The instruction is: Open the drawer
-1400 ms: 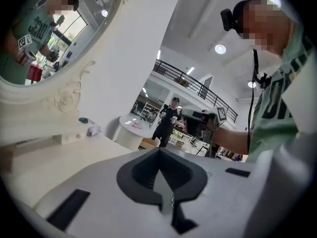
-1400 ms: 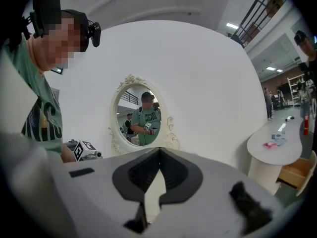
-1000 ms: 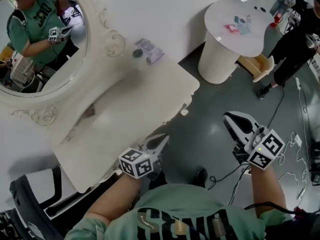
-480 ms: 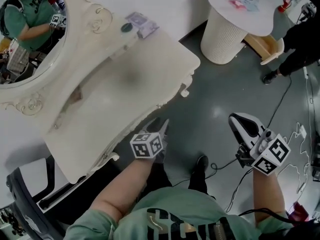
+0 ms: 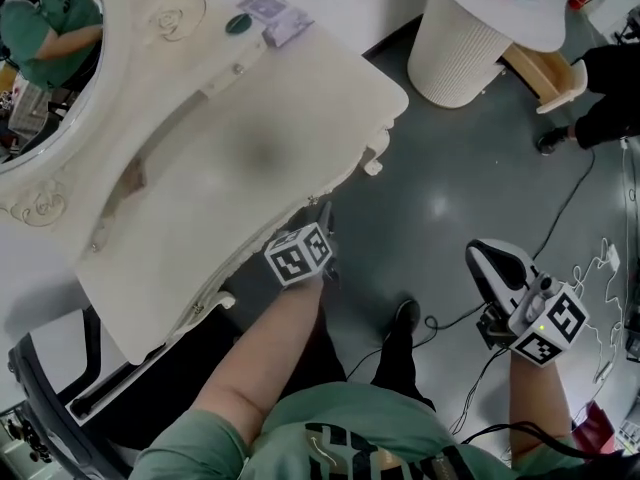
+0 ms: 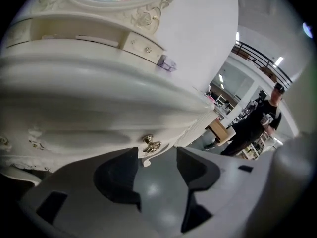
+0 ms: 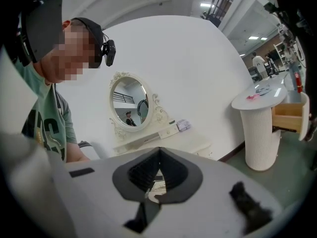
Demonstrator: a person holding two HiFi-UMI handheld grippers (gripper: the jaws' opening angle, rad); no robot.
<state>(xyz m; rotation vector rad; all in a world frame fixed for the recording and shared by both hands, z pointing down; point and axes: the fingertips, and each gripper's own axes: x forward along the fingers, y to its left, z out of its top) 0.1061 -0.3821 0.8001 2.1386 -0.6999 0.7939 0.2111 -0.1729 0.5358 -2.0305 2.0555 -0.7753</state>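
Left gripper (image 6: 157,155): its 2 jaws have just been opening and stand wide apart with nothing between them, near the brass knob (image 6: 150,144) of the shut drawer (image 6: 89,135) under the dressing table (image 5: 300,98) front edge. Right gripper (image 5: 485,263): jaws together, empty, over open floor (image 5: 430,198), well apart from the table.

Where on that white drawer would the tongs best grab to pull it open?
Probably the small gold knob on the drawer front: it is the one part that juts out from the curved face. Come straight at the front, with one jaw on either side of it. The left tongs, which have just been opening, face it with nothing between them yet.
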